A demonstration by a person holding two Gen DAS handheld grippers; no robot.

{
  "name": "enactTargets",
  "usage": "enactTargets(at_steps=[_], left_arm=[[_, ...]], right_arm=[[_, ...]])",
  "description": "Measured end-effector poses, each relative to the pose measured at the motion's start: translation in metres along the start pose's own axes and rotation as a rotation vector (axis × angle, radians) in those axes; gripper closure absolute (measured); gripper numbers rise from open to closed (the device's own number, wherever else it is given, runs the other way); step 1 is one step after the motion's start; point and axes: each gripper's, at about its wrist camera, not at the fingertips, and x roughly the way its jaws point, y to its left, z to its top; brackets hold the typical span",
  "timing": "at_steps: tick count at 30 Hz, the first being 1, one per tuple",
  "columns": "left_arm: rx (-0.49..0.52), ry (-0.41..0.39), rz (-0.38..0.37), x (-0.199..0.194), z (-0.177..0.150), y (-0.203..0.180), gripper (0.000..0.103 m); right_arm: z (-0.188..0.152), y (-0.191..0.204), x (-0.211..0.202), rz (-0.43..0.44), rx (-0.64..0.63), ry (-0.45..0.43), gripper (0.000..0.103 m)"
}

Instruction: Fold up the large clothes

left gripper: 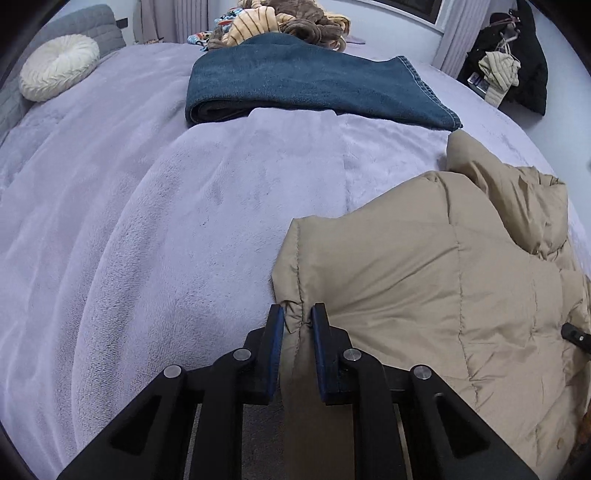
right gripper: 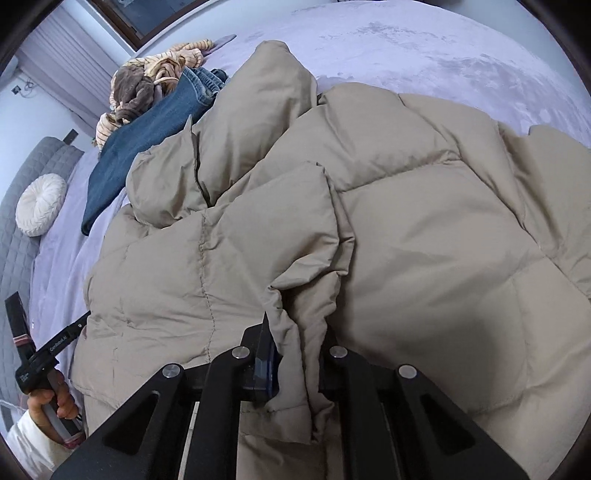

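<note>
Left wrist, jacket hem [left gripper: 295, 317] between tongs [left gripper: 298, 314]

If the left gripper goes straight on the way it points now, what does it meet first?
The left gripper is already shut on the beige puffer jacket edge; straight on, it would probably press that fabric into the lavender blanket.

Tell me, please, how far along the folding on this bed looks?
Done: the jeans lie folded near the clothes pile. In hand: the left gripper and right gripper each pinch the hem of the tan puffer jacket. Left: the jacket is still rumpled and unfolded, and the pile is untouched.
</note>
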Motion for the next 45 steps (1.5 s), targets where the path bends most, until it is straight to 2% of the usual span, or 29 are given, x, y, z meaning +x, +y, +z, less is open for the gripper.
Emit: enactTargets(at_steps=[2, 8, 9, 12, 14, 15, 20, 23, 27, 34, 35, 36, 37, 38, 39, 43, 45], left_arm=[[0.014, -0.009, 0.024, -0.007, 0.000, 0.000, 0.085], [0.031, -0.055, 0.067, -0.051, -0.004, 0.002, 0.085], [0.032, -0.058, 0.067, -0.058, -0.006, 0.001, 0.085], [0.048, -0.054, 0.057, -0.081, -0.015, -0.012, 0.085], [0.060, -0.032, 0.031, -0.092, -0.023, -0.030, 0.085], [0.068, -0.017, 0.024, -0.095, -0.028, -0.041, 0.085], [0.075, 0.072, -0.059, -0.098, -0.051, -0.111, 0.085], [0.102, 0.104, -0.105, -0.094, -0.066, -0.159, 0.085], [0.159, 0.137, -0.139, -0.089, -0.079, -0.217, 0.085], [0.218, 0.154, -0.165, -0.092, -0.090, -0.278, 0.085], [0.224, 0.156, -0.168, -0.092, -0.091, -0.283, 0.081], [0.232, 0.162, -0.166, -0.093, -0.093, -0.290, 0.040], [0.235, 0.168, -0.155, -0.093, -0.094, -0.294, 0.011], [0.224, 0.142, -0.132, -0.097, -0.095, -0.298, 0.002], [0.226, 0.121, -0.130, -0.100, -0.097, -0.302, 0.001], [0.259, 0.138, -0.110, -0.094, -0.101, -0.321, 0.001], [0.262, 0.151, -0.125, -0.091, -0.100, -0.328, 0.001]], right_arm=[[-0.003, -0.001, -0.009, -0.042, -0.029, -0.011, 0.081], [-0.017, -0.007, -0.035, -0.331, -0.181, -0.064, 0.079], [-0.020, -0.014, -0.039, -0.343, -0.173, -0.059, 0.079], [-0.022, -0.035, -0.057, -0.247, -0.065, -0.042, 0.074], [-0.026, -0.049, -0.068, -0.192, -0.001, -0.021, 0.060], [-0.027, -0.055, -0.072, -0.162, 0.034, -0.012, 0.057], [-0.033, -0.091, -0.094, -0.044, 0.193, 0.014, 0.049], [-0.039, -0.115, -0.108, -0.015, 0.273, 0.008, 0.041], [-0.049, -0.151, -0.127, -0.040, 0.329, -0.006, 0.038], [-0.056, -0.218, -0.153, -0.054, 0.439, -0.029, 0.031], [-0.058, -0.226, -0.156, -0.053, 0.448, -0.030, 0.031], [-0.058, -0.233, -0.158, -0.052, 0.458, -0.029, 0.031], [-0.059, -0.238, -0.159, -0.049, 0.468, -0.028, 0.031], [-0.059, -0.244, -0.160, -0.045, 0.477, -0.029, 0.031], [-0.060, -0.249, -0.161, -0.039, 0.486, -0.028, 0.031], [-0.062, -0.265, -0.163, -0.034, 0.507, -0.028, 0.031], [-0.061, -0.275, -0.164, -0.022, 0.534, -0.030, 0.030]])
